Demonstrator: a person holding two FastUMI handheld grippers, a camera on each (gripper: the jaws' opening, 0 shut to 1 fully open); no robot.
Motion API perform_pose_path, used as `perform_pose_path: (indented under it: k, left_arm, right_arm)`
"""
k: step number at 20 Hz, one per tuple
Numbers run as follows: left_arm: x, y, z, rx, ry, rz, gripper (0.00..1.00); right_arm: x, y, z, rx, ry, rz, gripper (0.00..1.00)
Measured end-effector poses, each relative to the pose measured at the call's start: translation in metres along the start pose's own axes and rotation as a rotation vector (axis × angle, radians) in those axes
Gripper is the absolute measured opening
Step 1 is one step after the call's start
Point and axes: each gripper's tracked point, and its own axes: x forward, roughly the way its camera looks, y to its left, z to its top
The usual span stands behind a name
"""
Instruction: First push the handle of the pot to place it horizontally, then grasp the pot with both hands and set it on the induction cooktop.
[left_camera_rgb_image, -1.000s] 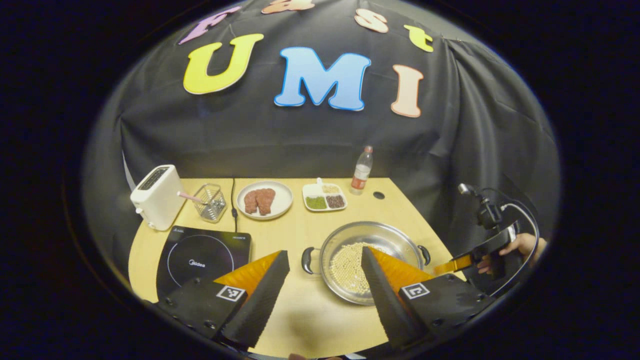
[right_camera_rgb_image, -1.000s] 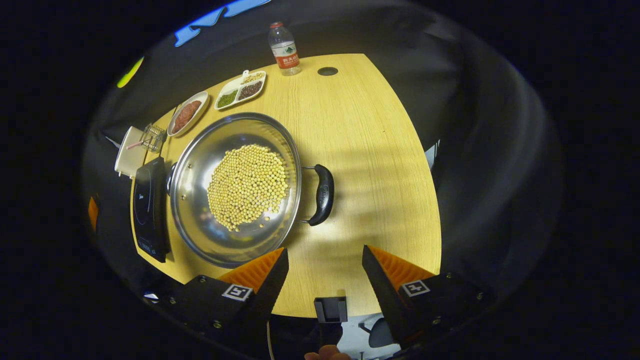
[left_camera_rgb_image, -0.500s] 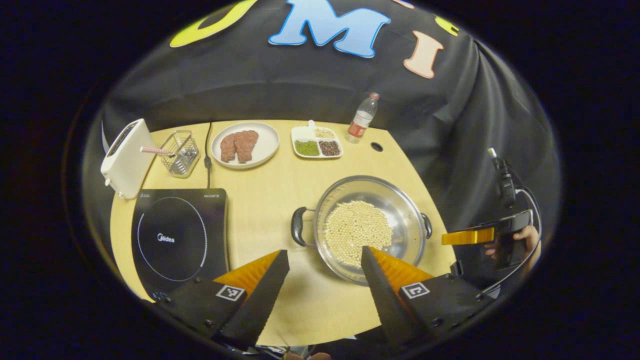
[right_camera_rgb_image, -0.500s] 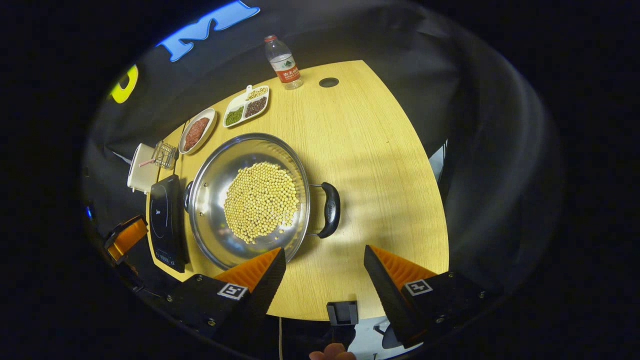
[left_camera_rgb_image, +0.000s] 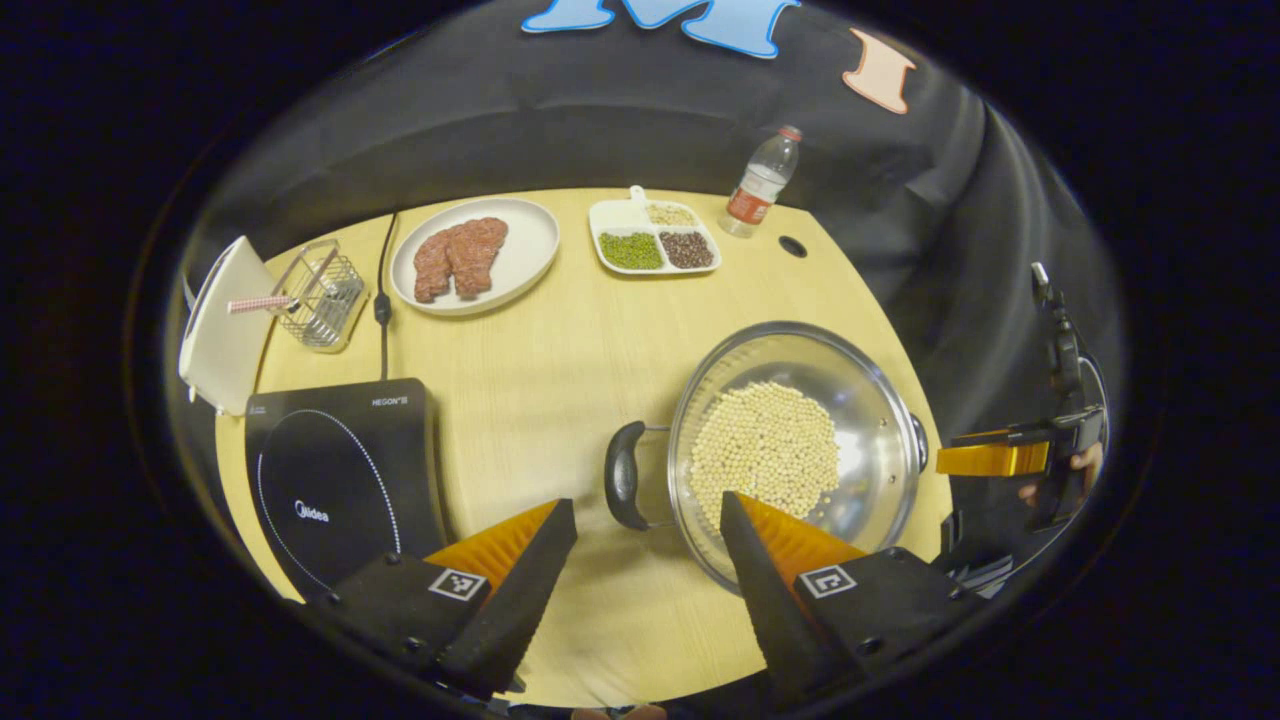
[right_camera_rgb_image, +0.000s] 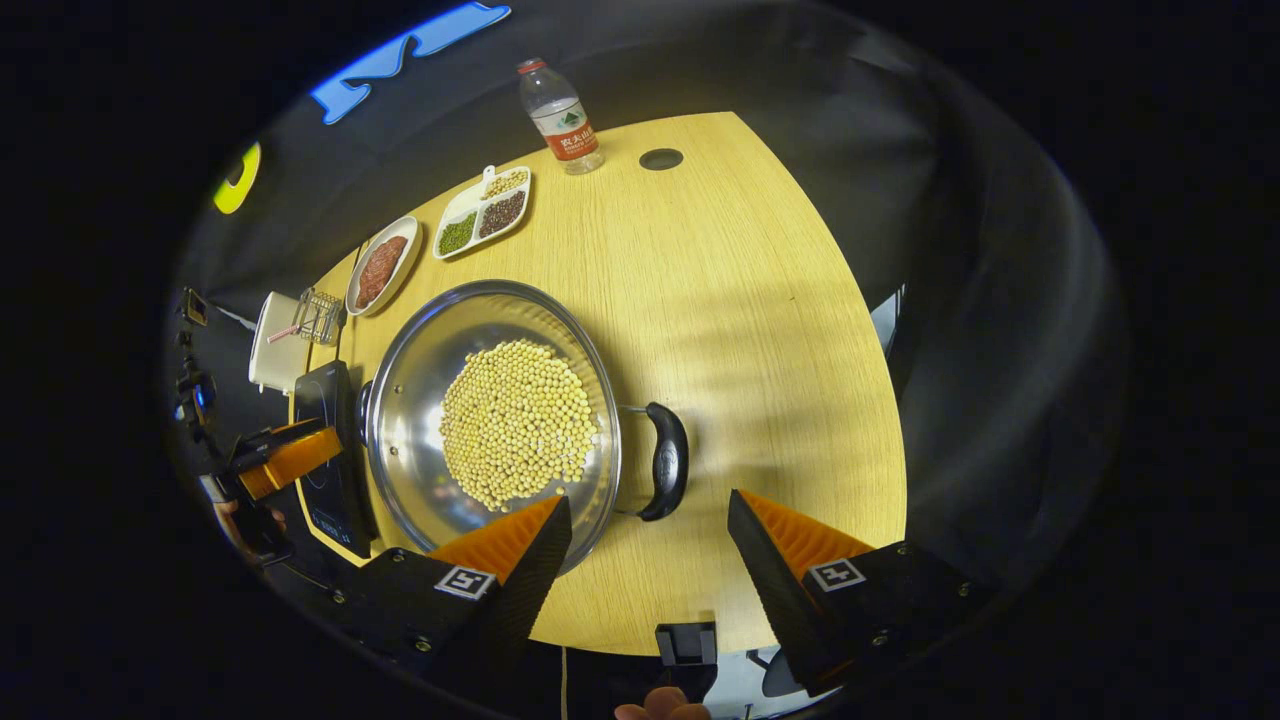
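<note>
While hovering above the near edge of the surface (left_camera_rgb_image: 560, 370), showed the left hand-held gripper (left_camera_rgb_image: 646, 502) spread wide and holding nothing. Found one black handle (left_camera_rgb_image: 625, 488) of the pot (left_camera_rgb_image: 790, 450) just ahead of that gap, at the pot's 9 o'clock. Saw the same on the other side: right hand-held gripper (right_camera_rgb_image: 648, 498) equally wide, empty, with the opposite handle (right_camera_rgb_image: 668, 460) just beyond its fingertips at the pot's 3 o'clock in the right gripper view. Touched neither handle yet.

Judged the push as done, since the two handles lay level across the pot, side to side. Took the step in hand for the two-handed approach. Called next for easing each hand-held gripper forward until a handle sat between its fingers, closing both together, then lifting level so the soybeans (left_camera_rgb_image: 765, 455) stayed in the pan. Called after that for a carry toward 9 o'clock in the left gripper view, across bare surface, to the induction cooktop (left_camera_rgb_image: 340, 480), well apart from the pot.

Farther back, noted a toaster (left_camera_rgb_image: 220, 320) and wire basket (left_camera_rgb_image: 320, 295) past the cooktop, a plate (left_camera_rgb_image: 530, 260) of meat at 12 o'clock, a divided dish (left_camera_rgb_image: 605, 215) beside it, and a bottle (left_camera_rgb_image: 760, 185) at the far edge.
</note>
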Motion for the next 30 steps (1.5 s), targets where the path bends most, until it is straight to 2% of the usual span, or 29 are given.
perform_pose_path:
  k: [5, 9, 14, 16, 20, 24, 27, 28, 30]
  left_arm:
    - [0.025, 0.013, 0.005, 0.015, -0.008, 0.027, 0.98]
    - [0.044, 0.011, 0.006, 0.014, -0.051, 0.013, 0.96]
    - [0.06, 0.009, 0.007, 0.052, -0.111, 0.023, 0.99]
    - [0.065, 0.007, 0.005, 0.058, -0.125, 0.026, 0.96]
    - [0.074, 0.006, -0.001, 0.058, -0.123, 0.032, 0.98]
    - [0.084, 0.005, -0.005, 0.069, -0.115, 0.035, 0.98]
    - [0.091, 0.005, -0.005, 0.09, -0.109, 0.044, 0.99]
    - [0.092, 0.002, -0.005, 0.086, -0.105, 0.032, 0.92]
    - [0.091, 0.002, -0.006, 0.071, -0.098, 0.036, 0.74]
  right_arm:
    - [0.013, 0.003, 0.021, -0.011, -0.07, 0.001, 0.98]
    - [0.028, -0.005, 0.018, -0.021, -0.139, -0.022, 0.98]
    - [0.046, -0.011, 0.021, -0.024, -0.221, -0.044, 0.98]
    - [0.058, -0.012, 0.016, -0.012, -0.236, -0.037, 0.98]
    - [0.068, -0.013, 0.01, 0.019, -0.237, -0.02, 0.98]
    - [0.082, 0.0, 0.013, 0.066, -0.22, 0.036, 0.98]
    - [0.088, -0.002, 0.013, 0.051, -0.223, 0.021, 0.9]
    - [0.091, -0.001, 0.012, 0.052, -0.212, 0.024, 0.81]
    - [0.089, -0.002, -0.002, 0.074, -0.186, 0.045, 0.71]
